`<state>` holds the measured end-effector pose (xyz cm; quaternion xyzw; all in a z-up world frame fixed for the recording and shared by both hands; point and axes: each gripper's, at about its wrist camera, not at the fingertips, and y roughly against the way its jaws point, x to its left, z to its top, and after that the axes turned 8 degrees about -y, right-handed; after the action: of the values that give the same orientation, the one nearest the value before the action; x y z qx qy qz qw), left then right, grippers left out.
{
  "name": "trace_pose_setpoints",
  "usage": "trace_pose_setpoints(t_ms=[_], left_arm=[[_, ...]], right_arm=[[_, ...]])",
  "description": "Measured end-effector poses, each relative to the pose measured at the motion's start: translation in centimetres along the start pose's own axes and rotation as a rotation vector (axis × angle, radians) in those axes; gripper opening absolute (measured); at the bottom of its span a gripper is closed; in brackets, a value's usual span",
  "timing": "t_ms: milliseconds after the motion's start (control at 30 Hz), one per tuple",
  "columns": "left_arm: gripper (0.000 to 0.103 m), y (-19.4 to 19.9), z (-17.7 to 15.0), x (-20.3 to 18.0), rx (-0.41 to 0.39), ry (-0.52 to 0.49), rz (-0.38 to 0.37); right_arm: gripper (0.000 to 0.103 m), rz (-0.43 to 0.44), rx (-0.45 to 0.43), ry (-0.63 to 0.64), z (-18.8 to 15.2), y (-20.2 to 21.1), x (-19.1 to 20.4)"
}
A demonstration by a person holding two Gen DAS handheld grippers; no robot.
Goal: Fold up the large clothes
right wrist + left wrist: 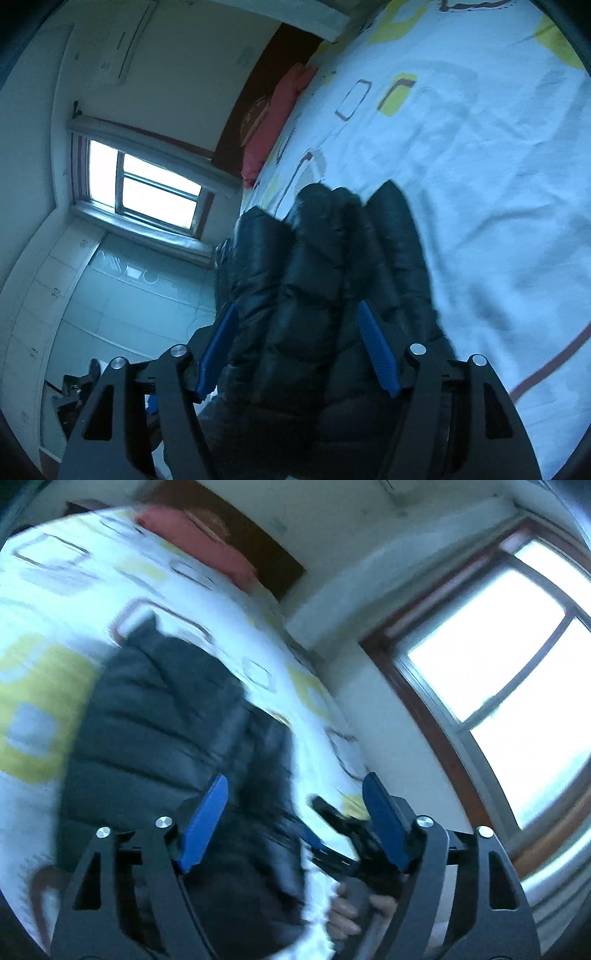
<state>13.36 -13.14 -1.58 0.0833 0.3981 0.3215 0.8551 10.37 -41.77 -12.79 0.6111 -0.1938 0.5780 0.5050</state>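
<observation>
Jacket: dark quilted puffer jacket (332, 280) lies bunched on the bed (480, 166), close to the edge that faces the window (147, 188); its quilted panels are stacked in a rough fold, one pointed corner reaching up toward the pink pillow (280, 118).
Left gripper: left gripper (295, 823) is spread, blue pads apart with only the jacket's surface seen behind them, nothing pinched.
Right gripper: right gripper (299, 347) is also spread; the jacket fills the gap between its pads, but as far as the blurred view shows they do not press on it.
Risk, spring-back: puffy filling is likely to push the fold open once nothing holds it down.
Risk, slip: slick shell near the bed edge could slide off toward the floor (122, 295) if nudged sideways.
Risk, snag: a spread pad dragged across the fabric could catch a quilt seam and pull a layer askew.
Risk, collision: in the left view the right gripper sits just beside the left one's pad, so the two tools could knock together.
Edges: bed edge runs close along the jacket on the window side; the wall (388, 720) stands just beyond.
Open room: wide stretch of patterned cover (461, 110) on the other side, free of other things.
</observation>
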Motion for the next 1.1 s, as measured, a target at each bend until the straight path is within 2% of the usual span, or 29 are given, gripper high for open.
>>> trace_pose_setpoints(t_ms=[167, 333, 367, 433, 467, 567, 700, 867, 933, 1033, 1100], left_arm=[[0.076, 0.8, 1.0, 7.3, -0.021, 0.127, 0.117], [0.076, -0.4, 0.5, 13.1, 0.028, 0.255, 0.148], [0.076, -0.7, 0.4, 13.5, 0.034, 0.265, 0.143], [0.076, -1.2, 0.2, 14.0, 0.047, 0.274, 0.131], [0.076, -1.5, 0.2, 13.9, 0.051, 0.266, 0.125], [0.076, -2.6, 0.5, 13.3, 0.076, 0.237, 0.102], [0.078, -4.8, 0.4, 12.1, 0.113, 0.192, 0.093], [0.08, -7.8, 0.2, 11.4, 0.181, 0.086, 0.225], [0.08, -8.7, -0.1, 12.1, 0.205, 0.113, 0.243], [0.082, -9.8, -0.4, 12.5, 0.231, 0.102, 0.273], [0.083, -10.2, -0.5, 12.8, 0.243, 0.109, 0.269]], right_arm=[[0.068, -0.042, 0.014, 0.028, 0.5, -2.3, 1.7], [0.068, -0.115, 0.046, 0.079, 1.2, -4.4, 2.8], [0.06, -0.135, 0.05, 0.098, 1.3, -4.7, 3.0], [0.032, -0.169, 0.074, 0.122, 1.7, -5.3, 3.1], [0.026, -0.176, 0.07, 0.123, 2.0, -5.1, 3.0], [0.02, -0.199, 0.042, 0.127, 3.1, -4.1, 2.2], [0.02, -0.207, 0.048, 0.087, 4.2, -3.5, -0.8], [0.02, -0.179, 0.09, 0.049, 4.9, -4.3, -3.8], [0.02, -0.174, 0.098, 0.044, 5.0, -4.8, -4.3], [0.018, -0.153, 0.101, 0.025, 5.0, -5.0, -5.2], [0.018, -0.132, 0.107, 0.004, 4.9, -4.8, -5.6]])
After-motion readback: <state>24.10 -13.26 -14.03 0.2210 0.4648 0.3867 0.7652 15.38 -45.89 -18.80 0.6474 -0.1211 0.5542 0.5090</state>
